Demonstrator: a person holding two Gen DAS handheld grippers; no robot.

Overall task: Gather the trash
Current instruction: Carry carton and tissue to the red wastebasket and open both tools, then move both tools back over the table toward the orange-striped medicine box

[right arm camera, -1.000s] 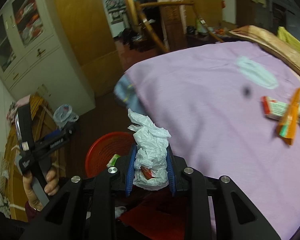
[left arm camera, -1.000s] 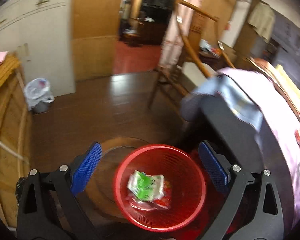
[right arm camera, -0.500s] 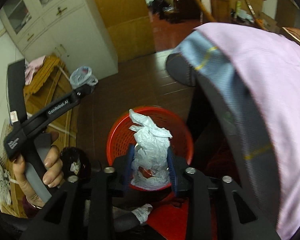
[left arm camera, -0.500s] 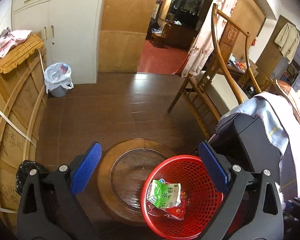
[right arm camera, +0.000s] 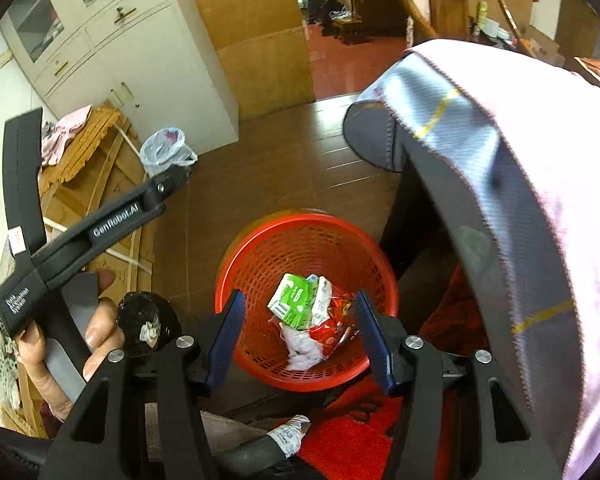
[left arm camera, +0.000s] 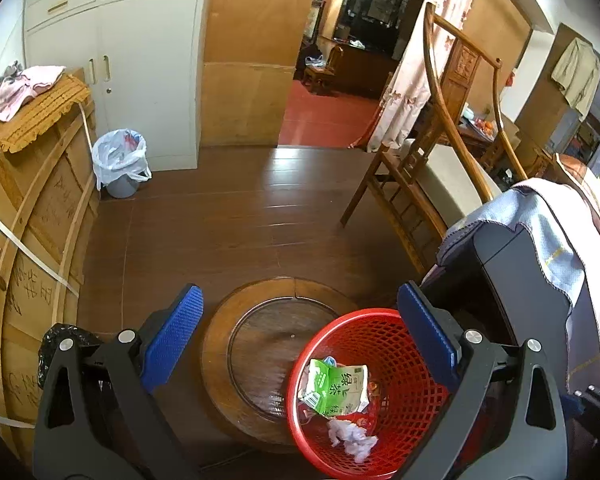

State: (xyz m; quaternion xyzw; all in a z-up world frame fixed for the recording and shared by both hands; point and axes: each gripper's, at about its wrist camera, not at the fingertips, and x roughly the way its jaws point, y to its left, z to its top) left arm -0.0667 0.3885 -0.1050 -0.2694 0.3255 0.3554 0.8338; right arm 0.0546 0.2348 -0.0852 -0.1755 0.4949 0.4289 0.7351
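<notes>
The crumpled white tissue point(right arm camera: 302, 350) that was being pinched between the right gripper's point(right arm camera: 302, 336) blue pads a moment ago is now lying at the bottom of the red mesh basket point(right arm camera: 260, 248), and the jaws have just been opening, so they are standing apart over the basket with nothing between them. The wad is sitting against a green carton point(right arm camera: 294, 300) and a red wrapper point(right arm camera: 336, 326), all of it inside the basket rather than on the floor. In the left wrist view the same tissue point(left arm camera: 352, 438) is showing below the green carton point(left arm camera: 336, 390) in the basket point(left arm camera: 380, 320), where a second ago only the carton and wrapper were lying. The left gripper point(left arm camera: 300, 340) is hanging wide open and empty, its right pad over the basket's rim; a hand point(right arm camera: 66, 344) is gripping its handle. The basket is resting half on a round wooden board point(left arm camera: 256, 316) on the brown floor, just beside a dark cabinet draped with a blue and pink cloth point(right arm camera: 520, 168). Well apart by the white cupboard, a small bin with a white liner bag point(left arm camera: 118, 160) is standing.
</notes>
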